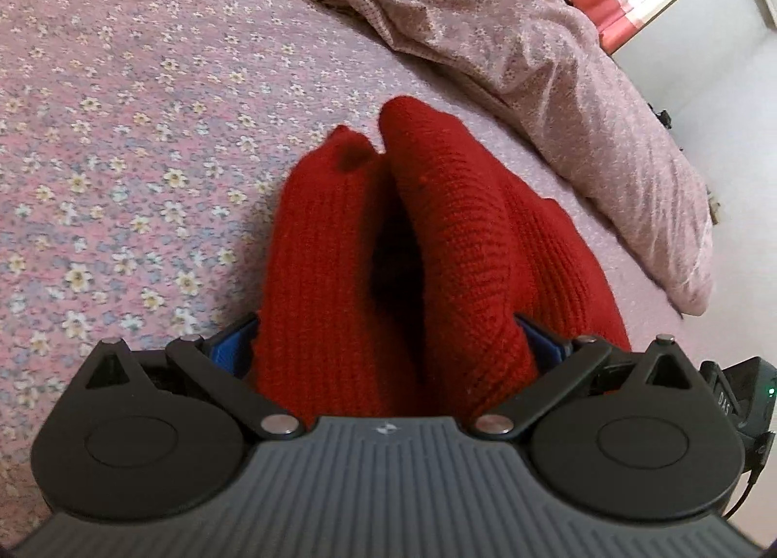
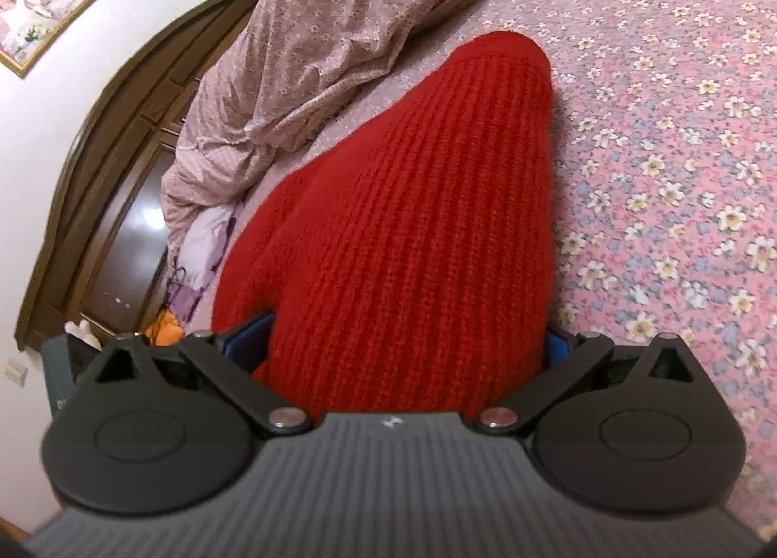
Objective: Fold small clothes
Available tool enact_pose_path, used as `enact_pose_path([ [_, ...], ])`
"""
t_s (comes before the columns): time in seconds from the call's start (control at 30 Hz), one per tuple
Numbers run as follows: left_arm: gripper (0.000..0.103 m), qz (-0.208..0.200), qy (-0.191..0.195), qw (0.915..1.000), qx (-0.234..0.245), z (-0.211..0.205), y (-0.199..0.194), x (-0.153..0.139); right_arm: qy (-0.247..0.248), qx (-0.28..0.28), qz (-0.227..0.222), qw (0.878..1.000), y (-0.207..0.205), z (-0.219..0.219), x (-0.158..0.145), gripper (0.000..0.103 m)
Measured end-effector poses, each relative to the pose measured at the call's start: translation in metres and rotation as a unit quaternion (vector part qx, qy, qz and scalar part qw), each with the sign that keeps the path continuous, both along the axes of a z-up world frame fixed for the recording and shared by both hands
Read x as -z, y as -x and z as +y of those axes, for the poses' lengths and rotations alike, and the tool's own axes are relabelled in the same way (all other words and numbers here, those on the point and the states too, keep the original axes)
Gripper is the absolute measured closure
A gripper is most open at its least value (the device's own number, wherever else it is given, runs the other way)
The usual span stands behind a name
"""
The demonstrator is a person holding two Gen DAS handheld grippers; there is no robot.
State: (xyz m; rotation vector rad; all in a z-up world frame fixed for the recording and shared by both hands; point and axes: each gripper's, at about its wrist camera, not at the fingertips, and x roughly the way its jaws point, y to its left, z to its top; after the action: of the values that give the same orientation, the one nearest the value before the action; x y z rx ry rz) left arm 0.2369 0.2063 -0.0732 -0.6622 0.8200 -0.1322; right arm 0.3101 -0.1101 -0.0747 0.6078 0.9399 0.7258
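Left gripper (image 1: 388,218): jaws wide, draped inside red knit (image 1: 437,228). Right gripper (image 2: 408,198): jaws wide, likewise covered by knit (image 2: 413,218). Knit hangs over floral sheet (image 1: 121,121), beside rumpled duvet (image 1: 485,24).

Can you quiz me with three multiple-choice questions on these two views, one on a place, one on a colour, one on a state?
1. Where does the crumpled quilt lie?
A. on the bed beyond the garment
B. on the floor
C. over the tongs

2. What colour is the knit garment?
A. blue
B. red
C. white

3. How does the garment sit at the right tongs?
A. far from them
B. hanging from a hook
C. draped between their fingers

Answers: 1 A, it is heaped on the flowered bedspread behind the knit. 2 B, both views show red ribbing. 3 C, knit covers the gap.
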Motion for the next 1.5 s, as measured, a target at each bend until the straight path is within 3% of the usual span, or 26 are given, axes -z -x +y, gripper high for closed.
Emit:
enact_pose_path([
  [0.03,0.0,0.0,0.009,0.9999,0.007,-0.001,-0.001,0.0,-0.007,-0.001,-0.001,1.0,0.001,0.0,0.0,0.0],
  [0.2,0.01,-0.001,0.062,0.9978,0.023,-0.006,0.006,-0.002,-0.054,0.011,-0.018,0.998,0.017,-0.014,-0.006,0.022],
  [0.37,0.015,-0.024,0.033,0.9983,0.042,-0.02,0.023,-0.022,-0.064,0.014,-0.025,0.998,0.034,-0.022,-0.023,0.024],
  [0.63,0.018,-0.03,0.054,0.9953,0.074,-0.053,0.061,-0.034,-0.063,0.014,-0.031,0.997,0.073,-0.057,-0.044,0.024],
  [1.0,0.018,-0.034,0.067,0.9877,0.137,-0.134,0.111,-0.036,-0.035,0.039,-0.035,0.998,0.134,-0.133,-0.063,0.024],
  [1.1,0.018,-0.03,0.05,0.9868,0.151,-0.153,0.124,-0.028,-0.02,0.05,-0.028,0.998,0.146,-0.152,-0.058,0.024],
  [1.23,0.018,-0.025,-0.009,0.9879,0.153,-0.169,0.133,-0.019,0.022,0.067,-0.007,0.997,0.153,-0.161,-0.04,0.024],
  [1.3,0.017,-0.025,-0.019,0.9878,0.153,-0.169,0.137,-0.016,0.037,0.077,0.002,0.996,0.155,-0.161,-0.032,0.019],
  [1.5,0.017,-0.039,-0.057,0.9872,0.144,-0.172,0.147,-0.032,0.059,0.104,-0.005,0.993,0.165,-0.162,-0.026,0.015],
])
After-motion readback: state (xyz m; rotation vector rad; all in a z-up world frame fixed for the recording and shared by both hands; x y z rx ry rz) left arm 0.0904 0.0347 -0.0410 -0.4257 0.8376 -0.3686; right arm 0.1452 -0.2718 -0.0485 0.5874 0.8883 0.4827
